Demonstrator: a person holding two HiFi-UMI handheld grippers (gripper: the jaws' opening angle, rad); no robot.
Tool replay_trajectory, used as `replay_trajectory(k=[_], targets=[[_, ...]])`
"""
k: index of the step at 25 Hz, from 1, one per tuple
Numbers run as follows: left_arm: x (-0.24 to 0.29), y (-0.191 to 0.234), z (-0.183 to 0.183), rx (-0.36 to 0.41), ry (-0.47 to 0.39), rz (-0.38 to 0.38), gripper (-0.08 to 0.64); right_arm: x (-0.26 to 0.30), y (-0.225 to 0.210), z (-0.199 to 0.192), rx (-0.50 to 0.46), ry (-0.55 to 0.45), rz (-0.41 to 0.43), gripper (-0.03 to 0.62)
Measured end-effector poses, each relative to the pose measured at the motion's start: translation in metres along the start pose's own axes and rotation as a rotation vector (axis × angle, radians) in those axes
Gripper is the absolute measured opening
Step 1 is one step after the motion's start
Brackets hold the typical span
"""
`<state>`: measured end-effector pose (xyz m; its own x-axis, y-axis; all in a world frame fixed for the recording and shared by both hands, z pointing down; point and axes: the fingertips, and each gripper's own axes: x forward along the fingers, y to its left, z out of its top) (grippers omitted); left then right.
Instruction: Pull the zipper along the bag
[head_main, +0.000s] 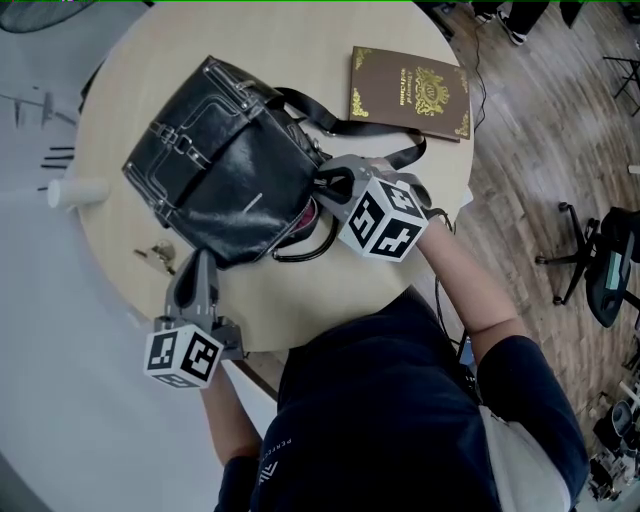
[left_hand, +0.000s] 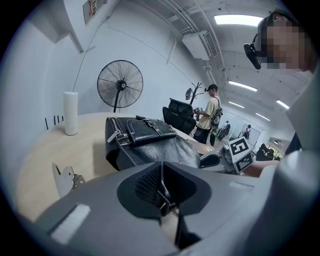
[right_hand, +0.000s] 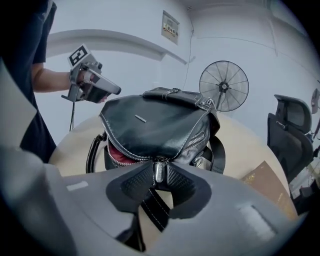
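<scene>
Bag: a black leather bag (head_main: 215, 165) lies on its side on the round pale surface (head_main: 300, 300), with a brown book (head_main: 410, 92) beyond its far end, apart from it.

Right claw: the right claw (right_hand: 159, 174) is pressed together on the metal zipper pull (right_hand: 159, 169), at the corner of the bag nearest the person's right hand.

Left claw: the left claw (left_hand: 162, 192) is nipped shut on a thin black strap (left_hand: 161, 182) at the bag's opposite lower corner. It looks to be there to brace the bag.

Zipper: from the pull, the zipper (right_hand: 117, 150) gapes open along the bag's near edge, and red lining (right_hand: 120, 154) shows in the gap.

Key relation: the open track runs lengthwise along that edge, away from the right claw and roughly toward the left claw (head_main: 200, 262). The right one is on the pull, and the left sits at the far end of the run.

Next move, as I judge it: draw the pull along the edge toward the left claw while that claw holds the bag taut.

Risk: the soft leather may bunch up if the strap goes slack.
</scene>
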<state>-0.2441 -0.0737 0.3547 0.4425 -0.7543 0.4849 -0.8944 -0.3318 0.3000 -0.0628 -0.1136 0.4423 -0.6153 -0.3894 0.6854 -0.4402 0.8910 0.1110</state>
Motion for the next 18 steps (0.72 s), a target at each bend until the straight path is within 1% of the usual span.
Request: replay_trajectory(k=[3, 7, 10, 13, 16, 18], targets=[[0.0, 0.001, 0.001, 0.0, -0.001, 0.003, 0.032, 0.005, -0.001, -0.002, 0.0, 0.027, -0.026, 0.074], [-0.002, 0.002, 0.002, 0.0, -0.005, 0.007, 0.031, 0.003, 0.0, -0.003, 0.006, 0.028, -0.024, 0.044], [-0.004, 0.002, 0.001, 0.001, -0.007, 0.008, 0.029, -0.004, -0.003, -0.001, 0.031, 0.009, -0.034, 0.035], [-0.004, 0.002, 0.002, 0.004, -0.008, 0.005, 0.028, -0.017, -0.009, 0.0, 0.054, -0.018, -0.072, 0.011], [-0.003, -0.001, 0.002, 0.007, -0.01, -0.003, 0.028, -0.028, -0.014, 0.002, 0.083, -0.045, -0.101, 0.009], [-0.002, -0.003, 0.002, 0.011, -0.009, -0.009, 0.028, -0.031, -0.013, 0.003, 0.096, -0.051, -0.099, 0.009]])
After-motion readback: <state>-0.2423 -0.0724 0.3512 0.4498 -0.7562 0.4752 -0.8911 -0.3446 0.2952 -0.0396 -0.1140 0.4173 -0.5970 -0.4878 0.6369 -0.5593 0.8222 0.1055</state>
